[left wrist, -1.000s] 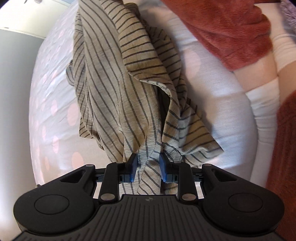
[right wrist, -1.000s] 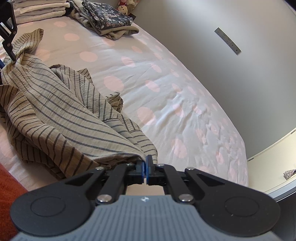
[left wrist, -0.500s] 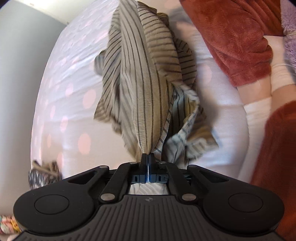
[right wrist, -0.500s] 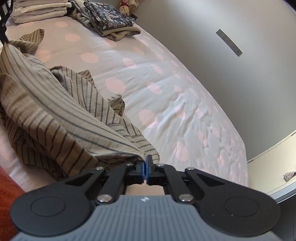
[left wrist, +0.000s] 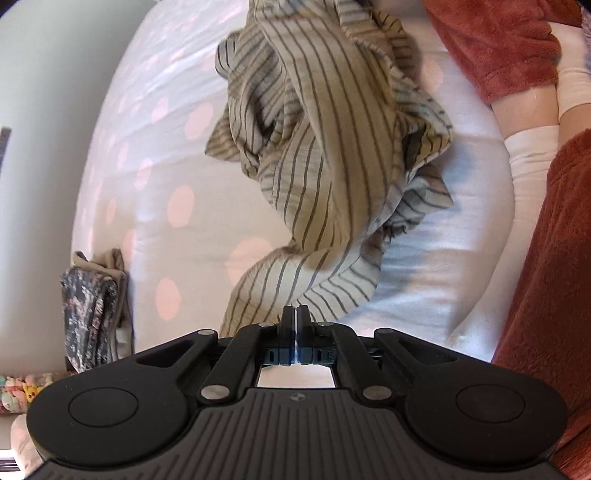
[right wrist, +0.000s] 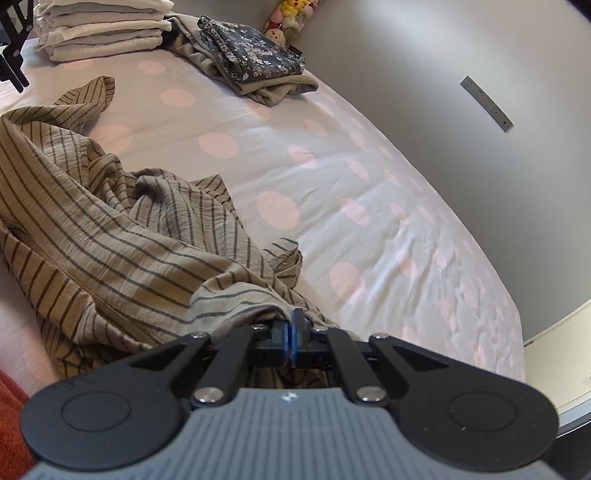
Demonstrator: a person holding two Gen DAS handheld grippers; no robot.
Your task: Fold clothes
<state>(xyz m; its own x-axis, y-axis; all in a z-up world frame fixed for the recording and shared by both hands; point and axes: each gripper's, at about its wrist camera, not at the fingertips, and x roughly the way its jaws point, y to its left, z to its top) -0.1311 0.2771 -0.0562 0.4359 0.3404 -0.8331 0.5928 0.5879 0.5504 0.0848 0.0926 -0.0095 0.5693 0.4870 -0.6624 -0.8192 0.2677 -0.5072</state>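
Left tool (left wrist: pixel 296 314): jaws pressed together, pinching an edge of the beige striped garment (left wrist: pixel 325 155). Cloth runs up from the tips in a twisted, partly lifted band, with the bulk bunched on the bed (left wrist: pixel 177 236).

Right tool (right wrist: pixel 291 320): jaws also clamped, pads together on another edge of the same striped garment (right wrist: pixel 122 236). From here the fabric spreads left in loose wrinkled folds over the bedsheet, and 1 corner flips up near the far left. A black part of the left tool (right wrist: pixel 13 55) shows at the top-left edge of the right wrist view.

Writing: no readable brand or label on the garment or tools. Only a small round emblem on each tool body, too small to read.

Surroundings:
- Bed cover is white with pink polka dots.
- Folded dark floral garment (right wrist: pixel 251 59) sits on a beige piece at the far side of the bed; it also shows at the left of the left wrist view (left wrist: pixel 88 314).
- Stack of folded white clothes (right wrist: pixel 103 26) beside it.
- Plush toys (right wrist: pixel 291 18) against the grey wall (right wrist: pixel 461 184).
- Grey strip (right wrist: pixel 487 103) fixed on the wall; markings unreadable.
- Person's rust-red fleece sleeve (left wrist: pixel 495 40) and white socks (left wrist: pixel 532 155) at the right of the left wrist view, just beside the garment.

Nothing lies on top of the garment.
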